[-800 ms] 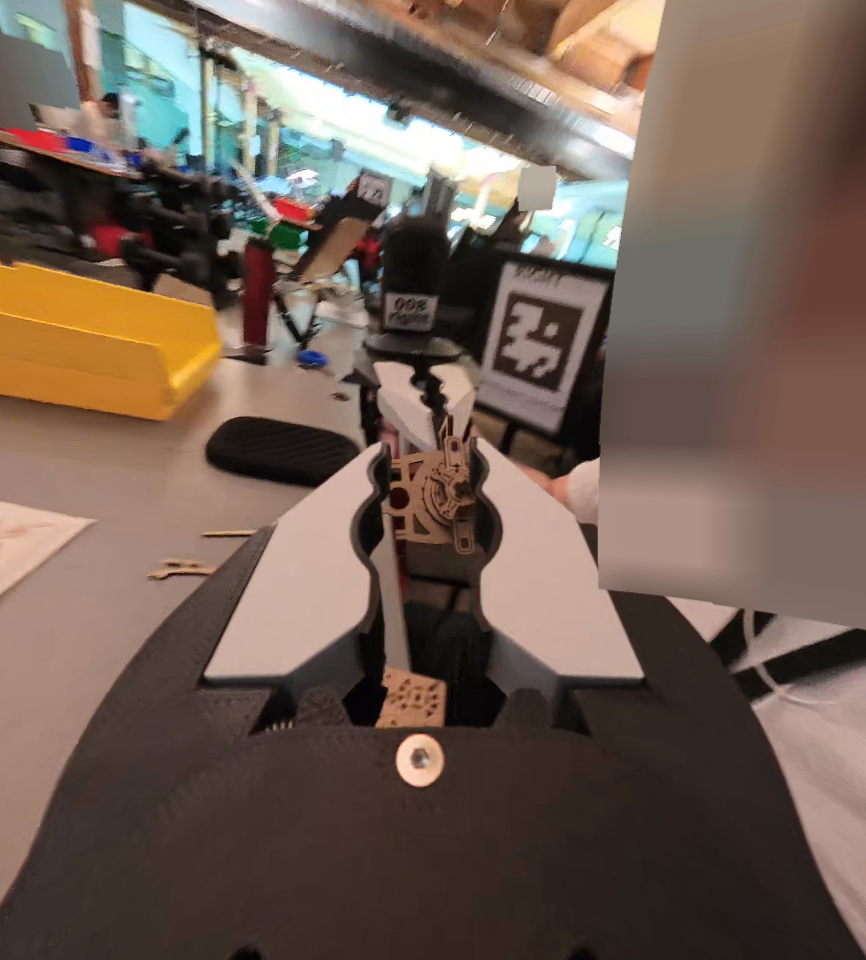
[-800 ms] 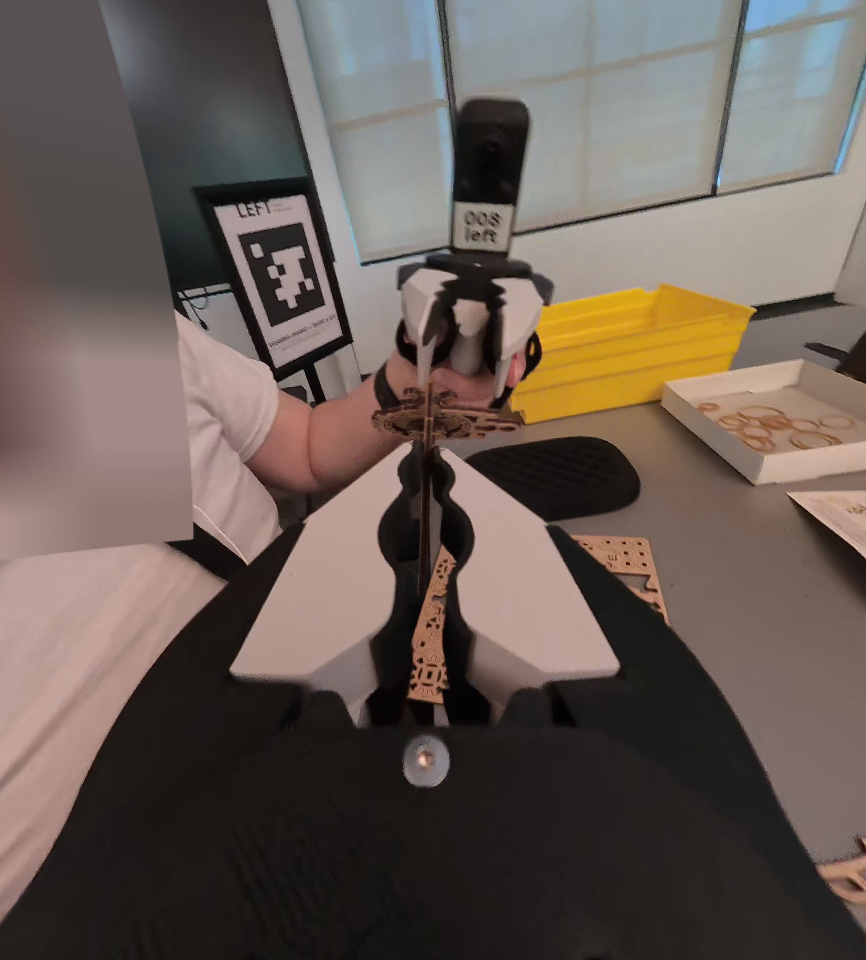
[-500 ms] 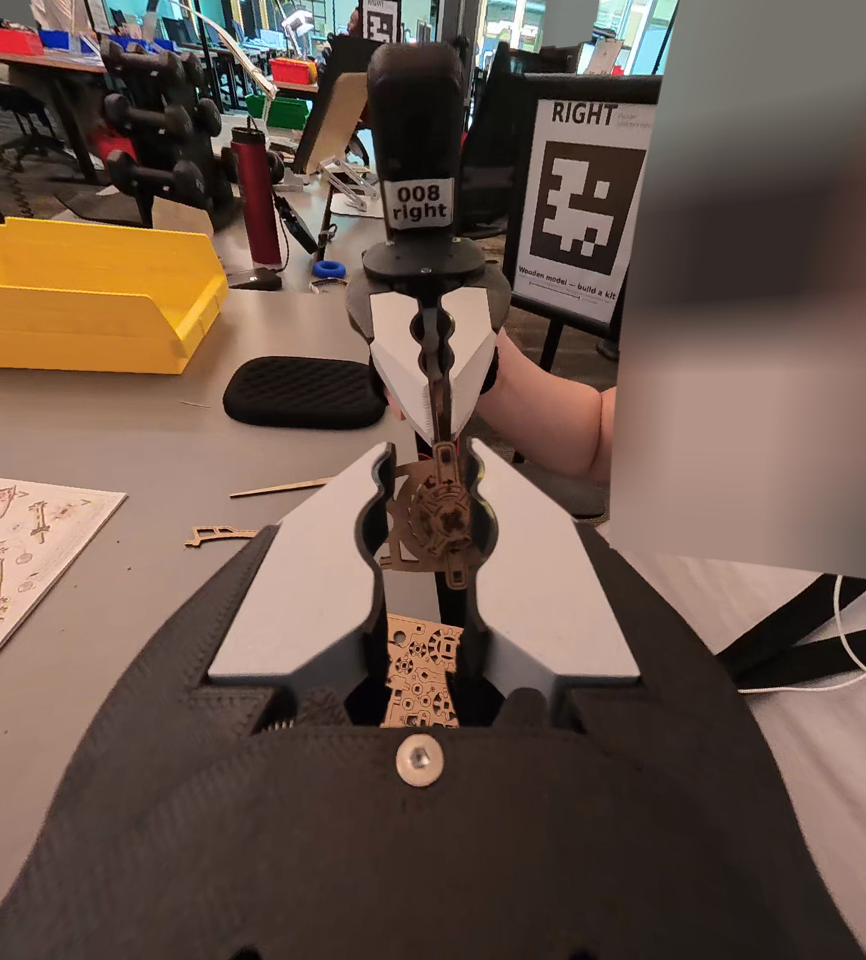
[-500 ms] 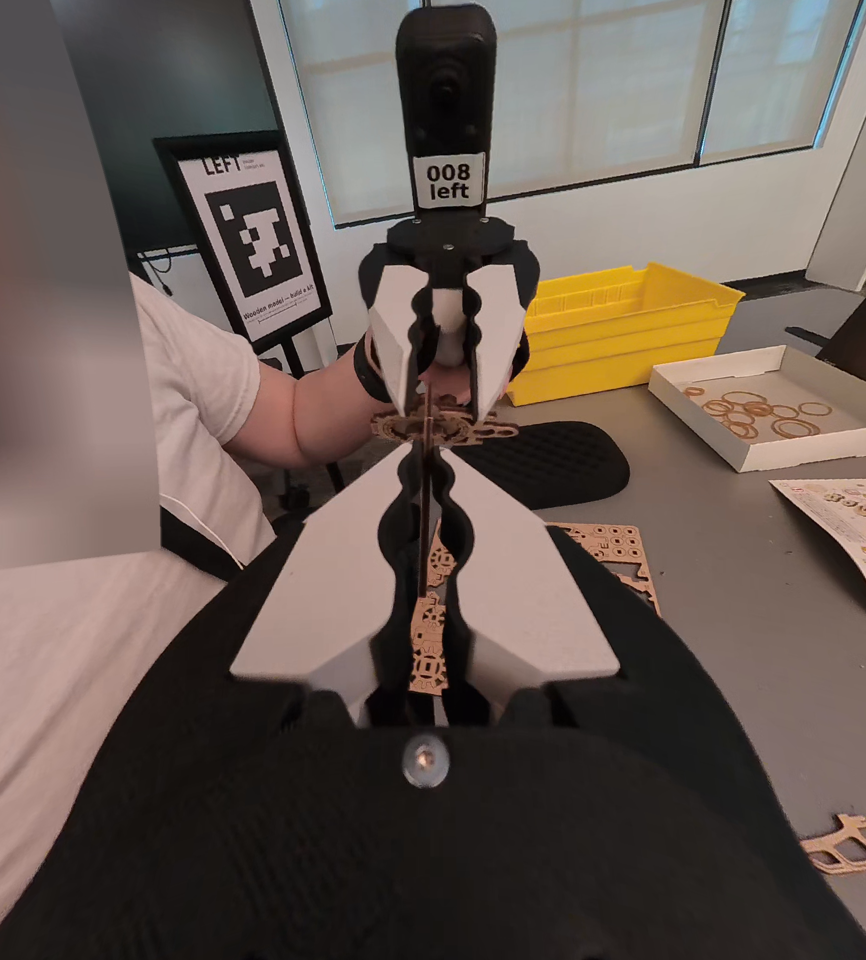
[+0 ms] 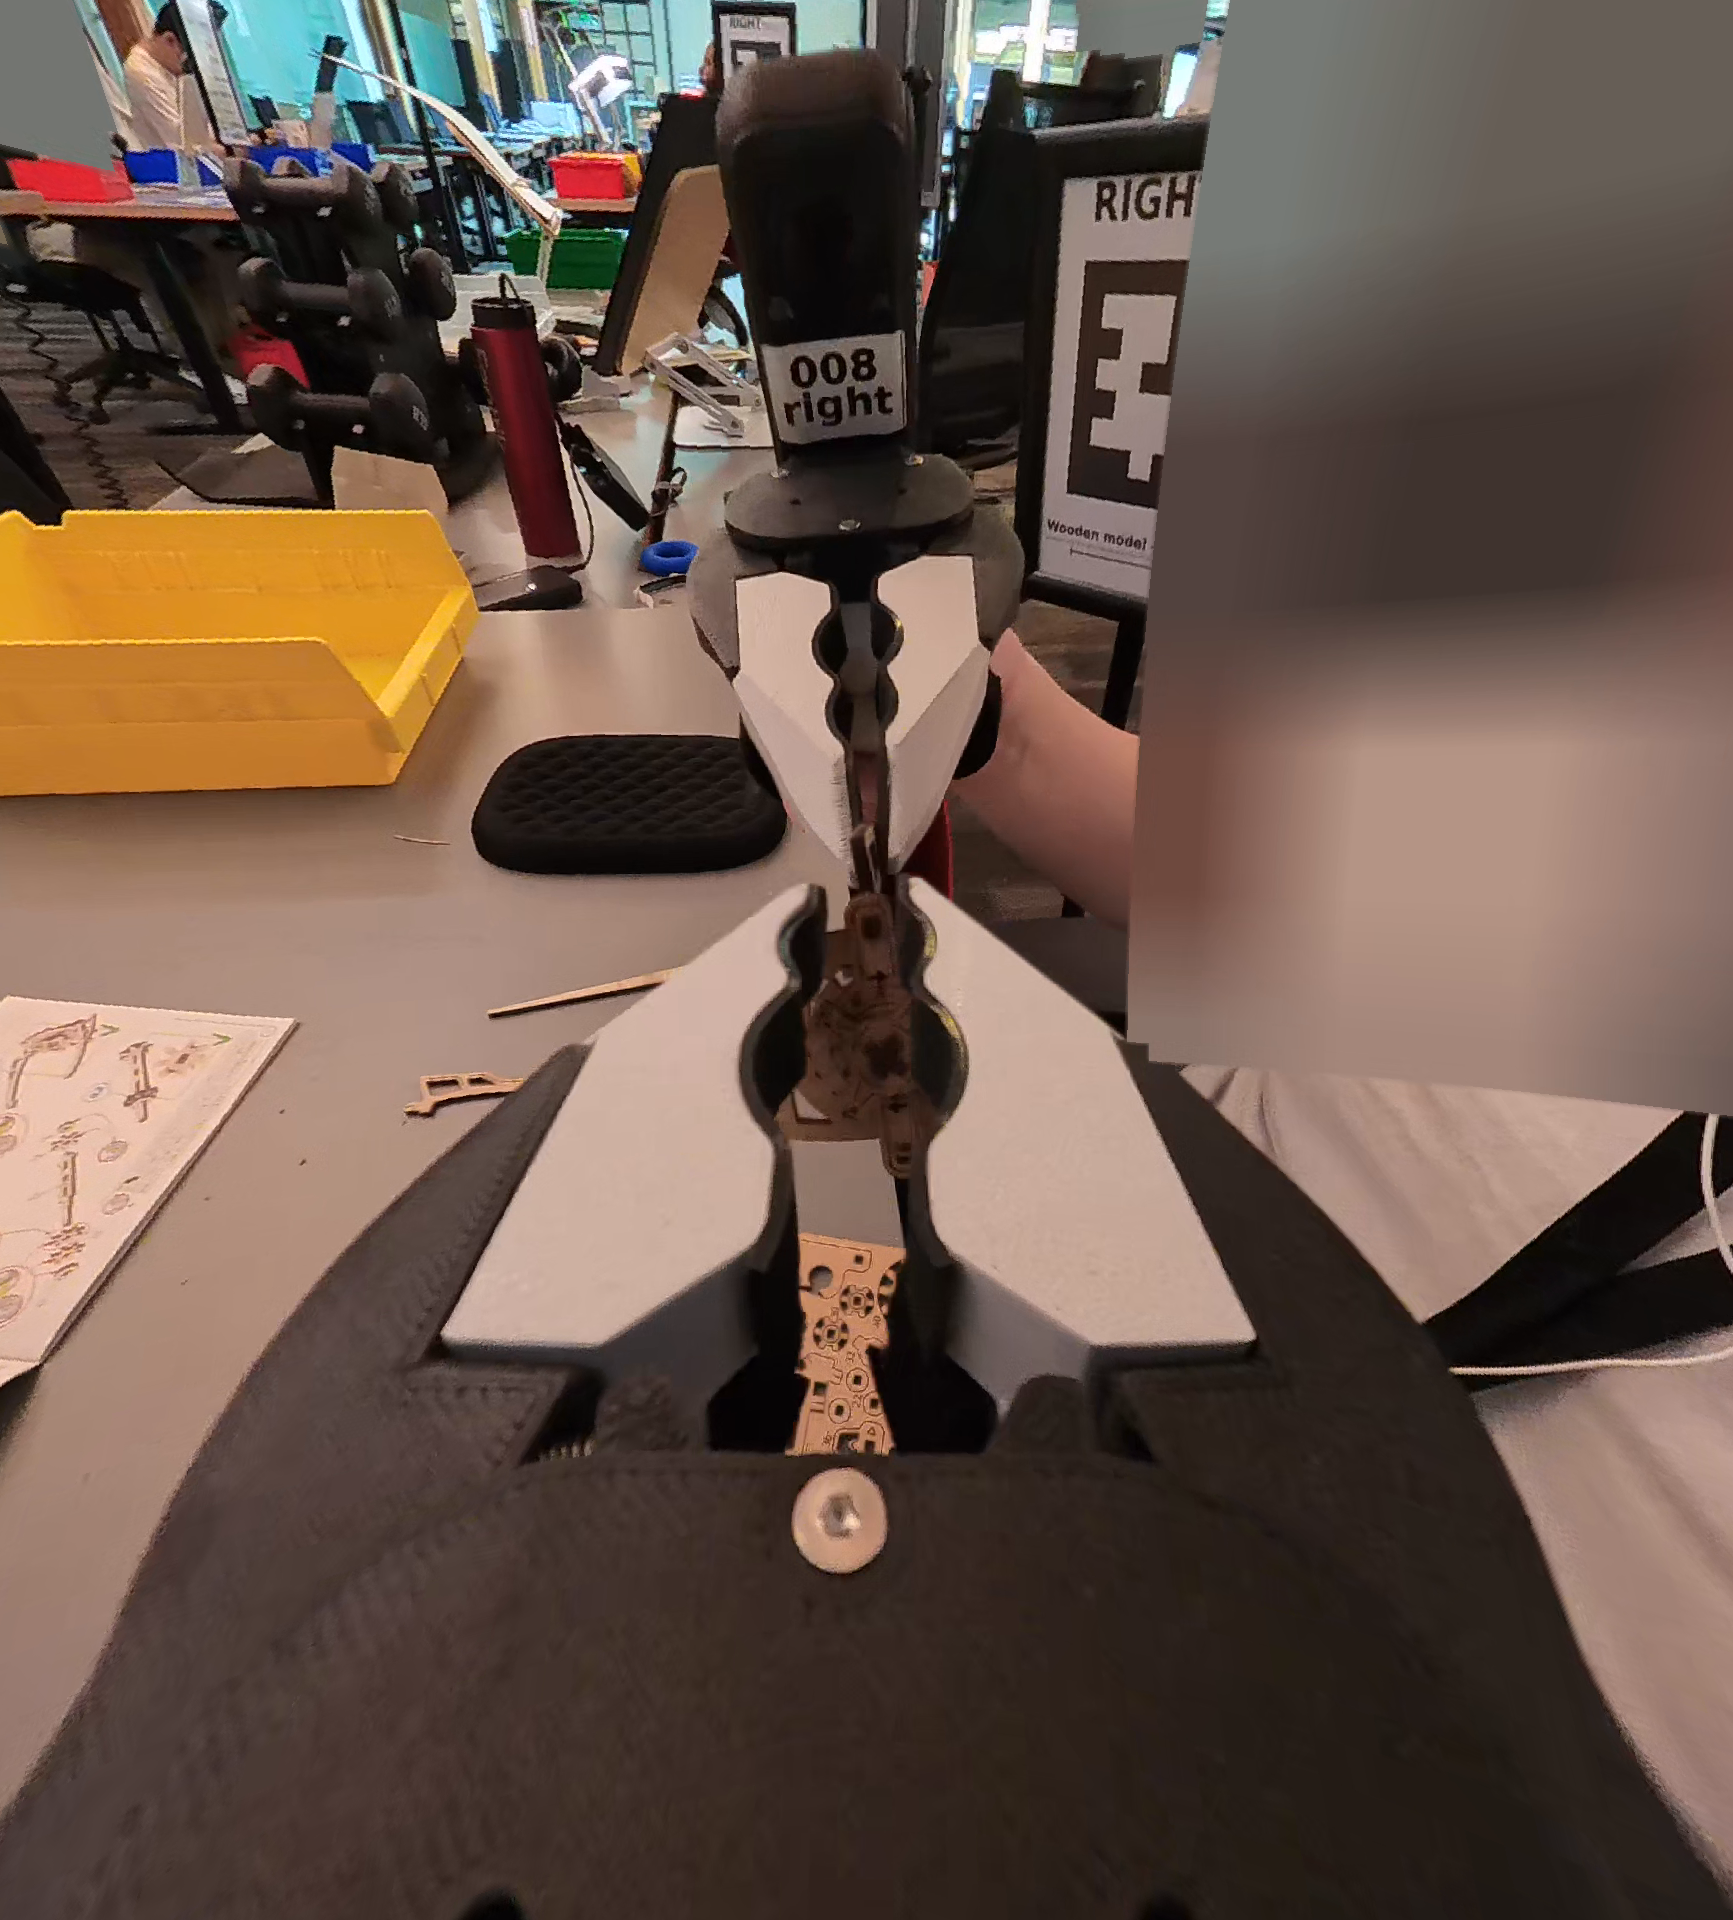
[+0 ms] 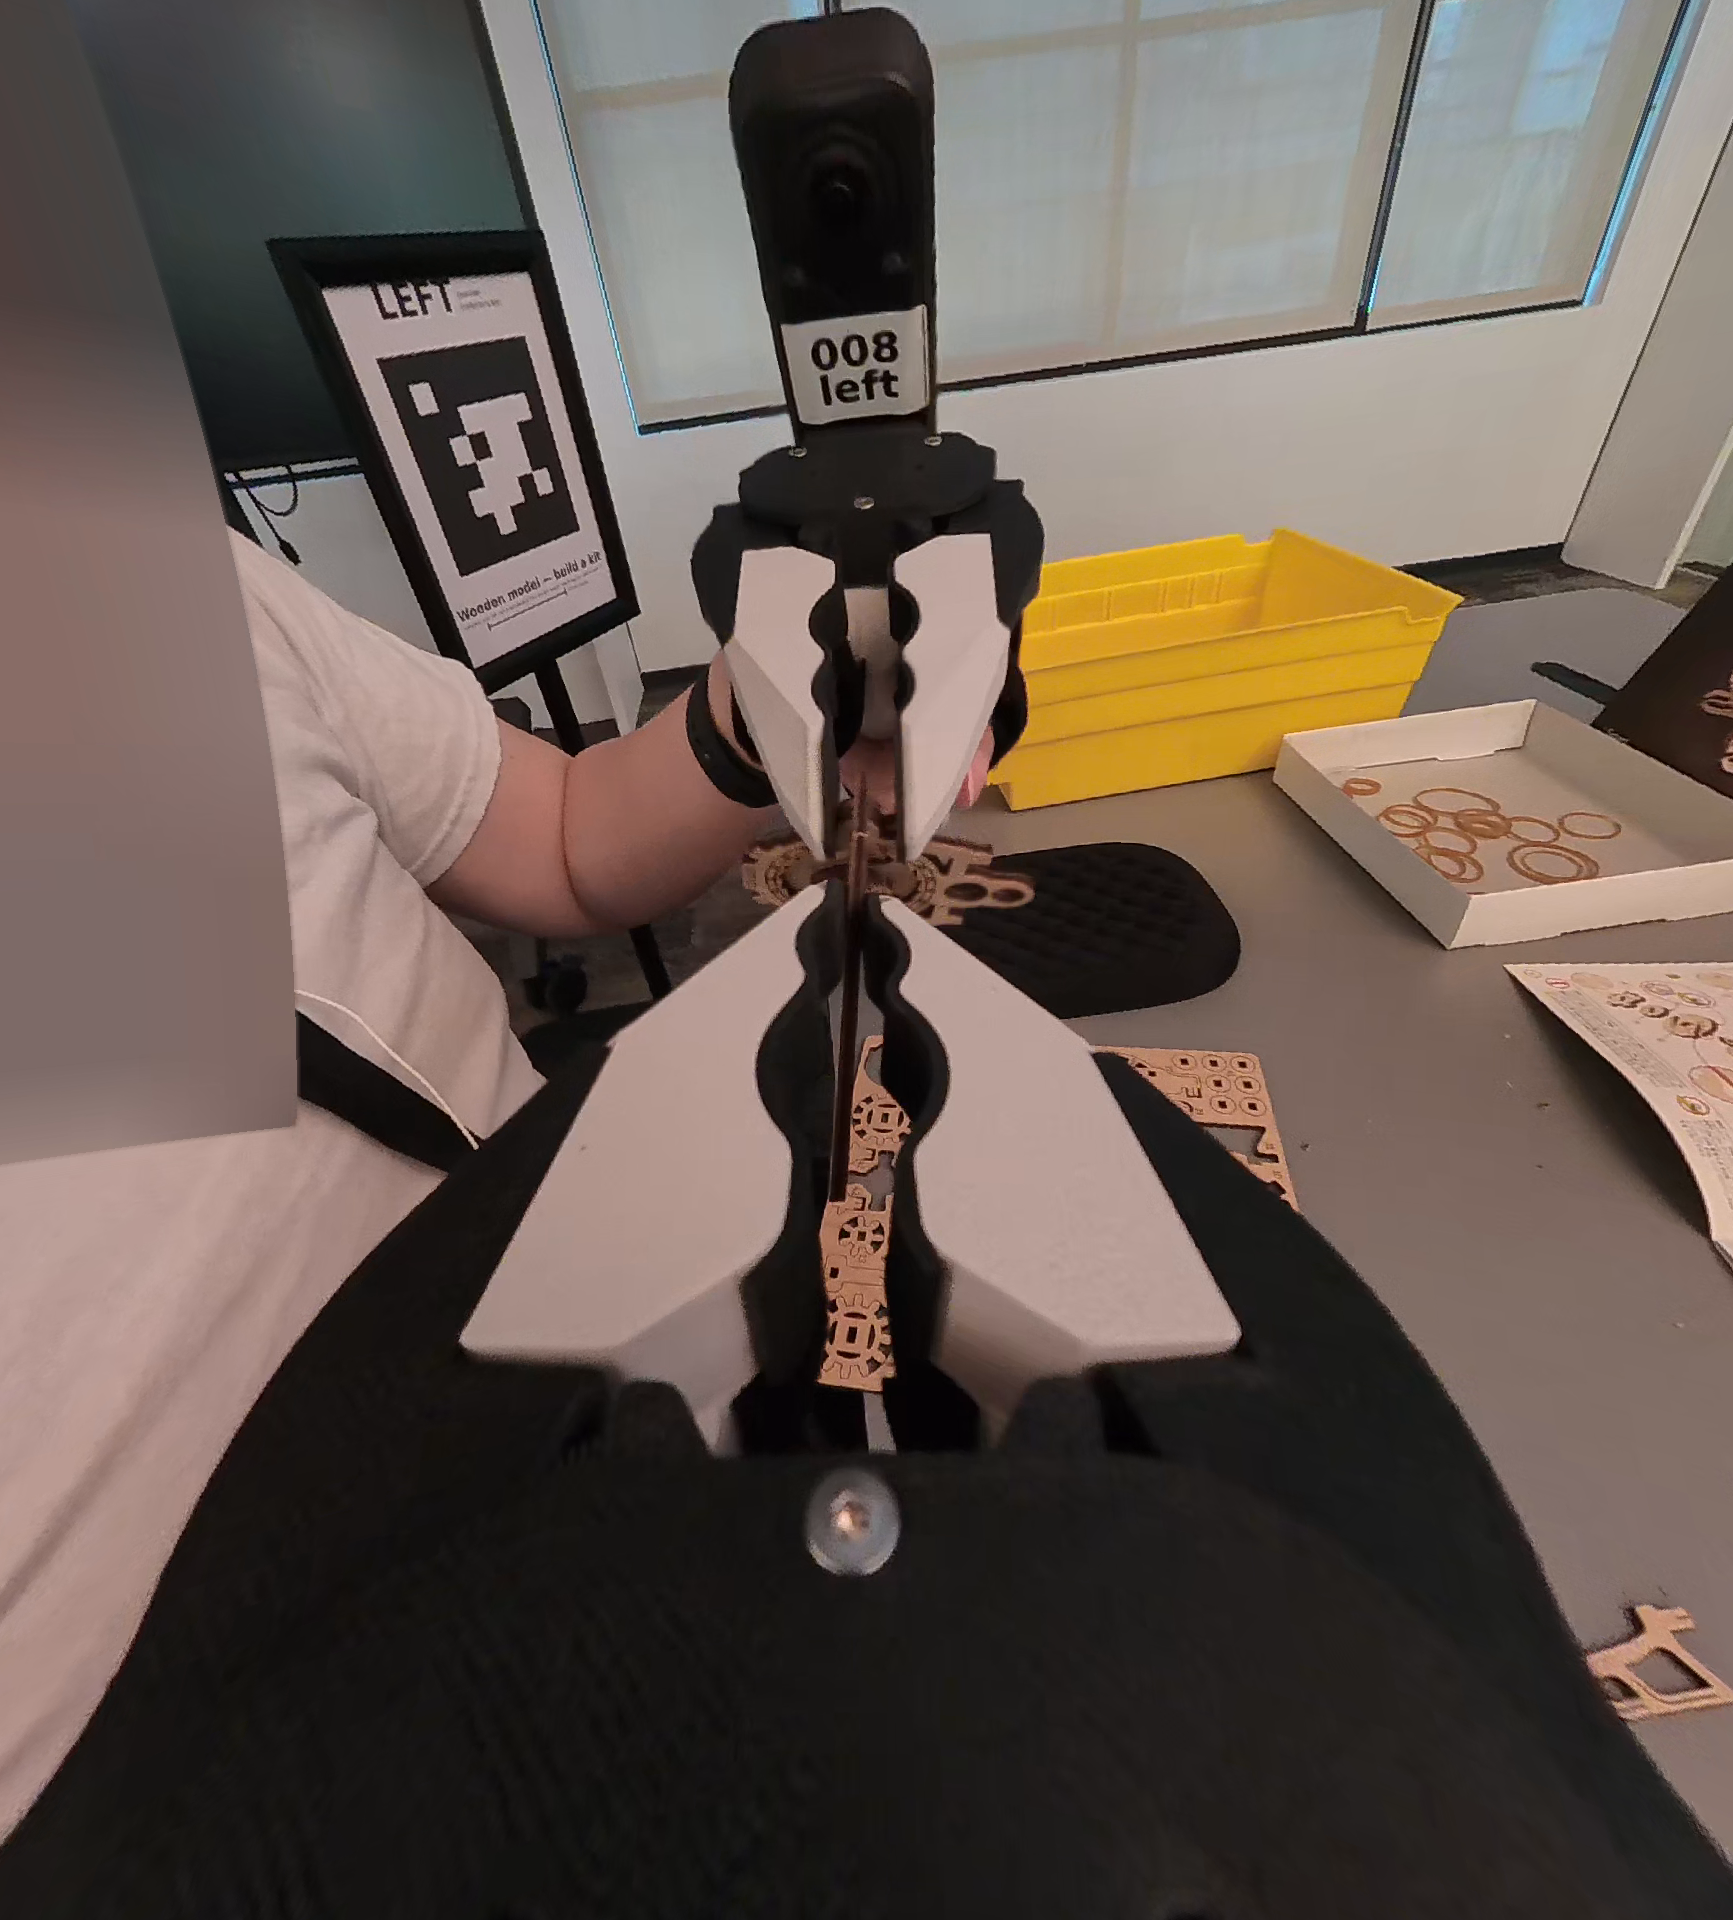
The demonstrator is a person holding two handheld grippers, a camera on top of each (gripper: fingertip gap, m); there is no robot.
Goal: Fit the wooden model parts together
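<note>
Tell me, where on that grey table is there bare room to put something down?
Bare grey table lies between the yellow bin, the black pad and the instruction sheet. In the right wrist view it is crowded: the white tray, another sheet and the punched wooden board sit close together.

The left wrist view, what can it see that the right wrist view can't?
Only the left wrist view shows the red cylinder and the dumbbell rack behind the table. Only the right wrist view shows the white tray of wooden rings, the windows and the cut-out wooden sheet. Both show the yellow bin, the black pad, an instruction sheet, and the left gripper and right gripper meeting tip to tip on the wooden model piece.
</note>
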